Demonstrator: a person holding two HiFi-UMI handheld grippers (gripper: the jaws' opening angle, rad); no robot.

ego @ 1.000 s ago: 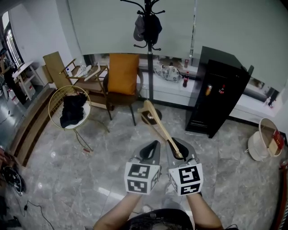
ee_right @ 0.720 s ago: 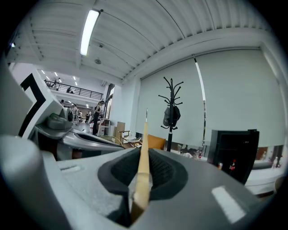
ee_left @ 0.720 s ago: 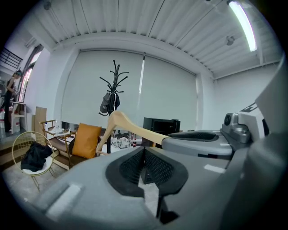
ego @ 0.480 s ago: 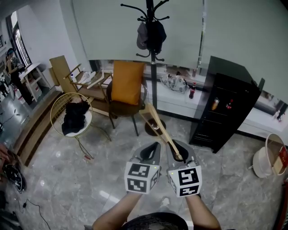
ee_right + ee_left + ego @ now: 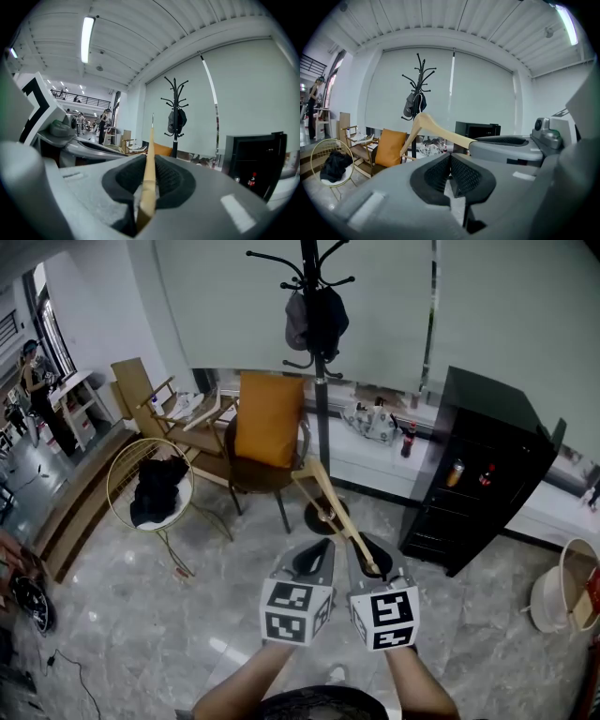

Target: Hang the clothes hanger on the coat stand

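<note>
Right hand-held gripper (image 5: 377,566) clamped on one end of the wooden clothes hanger (image 5: 330,507), which points to 11 o'clock. Left hand-held gripper (image 5: 314,557) jaws together, empty. Coat stand (image 5: 320,399) at 12 o'clock.

Grey marbled floor (image 5: 122,615) below a pale roller blind (image 5: 225,306) at 12 o'clock. A chair (image 5: 255,468) with an orange cushion (image 5: 267,418) stands at 11 o'clock, a round wire chair (image 5: 129,463) at 9, a black cabinet (image 5: 487,465) at 3 and a white basket (image 5: 548,601) at 4. A strip light (image 5: 86,37) glows on the ribbed ceiling (image 5: 140,28)
</note>
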